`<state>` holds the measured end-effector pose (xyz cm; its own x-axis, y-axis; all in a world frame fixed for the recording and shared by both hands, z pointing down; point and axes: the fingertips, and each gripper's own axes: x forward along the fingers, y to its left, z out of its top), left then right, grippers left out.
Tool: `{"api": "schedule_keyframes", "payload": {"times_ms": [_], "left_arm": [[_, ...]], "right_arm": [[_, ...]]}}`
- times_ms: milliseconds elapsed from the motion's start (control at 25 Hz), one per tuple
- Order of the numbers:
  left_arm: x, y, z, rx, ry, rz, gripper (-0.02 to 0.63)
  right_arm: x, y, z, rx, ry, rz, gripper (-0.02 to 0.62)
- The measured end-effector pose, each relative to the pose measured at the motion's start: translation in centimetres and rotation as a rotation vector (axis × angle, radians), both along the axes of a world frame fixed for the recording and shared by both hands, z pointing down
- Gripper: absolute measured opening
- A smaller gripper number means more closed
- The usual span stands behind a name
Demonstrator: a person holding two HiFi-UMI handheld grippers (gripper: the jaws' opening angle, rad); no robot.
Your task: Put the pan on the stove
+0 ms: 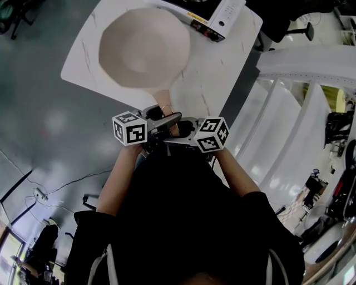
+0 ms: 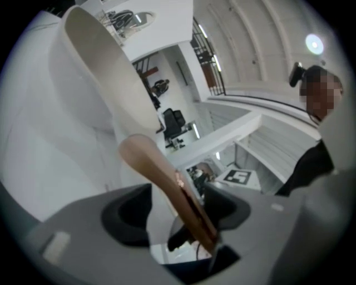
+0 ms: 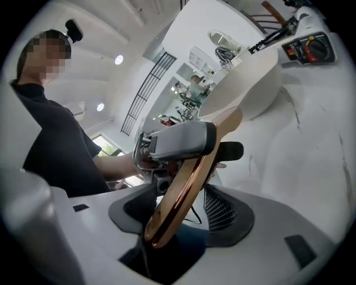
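Grey left gripper (image 2: 178, 210): gaping wide, straddling the handle (image 2: 167, 183), not clamping it.
Right gripper (image 3: 181, 214): also gaping, handle lying loose between its jaws.
Handle axis: running straight away from both grippers, equally near, to the pan (image 1: 143, 47).
Pan: sitting on the table (image 1: 228, 72).
Stove (image 1: 214, 19): waiting just beyond the pan.

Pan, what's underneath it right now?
The white table shows around the pan, so that is below it, not the stove. The patch directly beneath is hidden by the pan.
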<state>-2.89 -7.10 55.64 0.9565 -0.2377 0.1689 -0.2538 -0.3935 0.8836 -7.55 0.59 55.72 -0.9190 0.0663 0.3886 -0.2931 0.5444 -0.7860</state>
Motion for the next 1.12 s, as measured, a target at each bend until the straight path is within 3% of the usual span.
{"api": "schedule_keyframes", "payload": {"times_ms": [240, 520, 1120], "left_arm": [[1.1, -0.1, -0.2, 0.064, 0.052, 0.013, 0.281], [1.6, -0.2, -1.0, 0.152, 0.099, 0.032, 0.255], [1.4, -0.3, -2.2, 0.167, 0.090, -0.022, 0.247]], "right_arm": [[-0.7, 0.5, -0.2, -0.045, -0.086, -0.074, 0.225], [-0.9, 0.6, -0.8, -0.060, -0.173, -0.074, 0.193], [-0.7, 0.3, -2.5, -0.035, -0.261, -0.048, 0.178]]}}
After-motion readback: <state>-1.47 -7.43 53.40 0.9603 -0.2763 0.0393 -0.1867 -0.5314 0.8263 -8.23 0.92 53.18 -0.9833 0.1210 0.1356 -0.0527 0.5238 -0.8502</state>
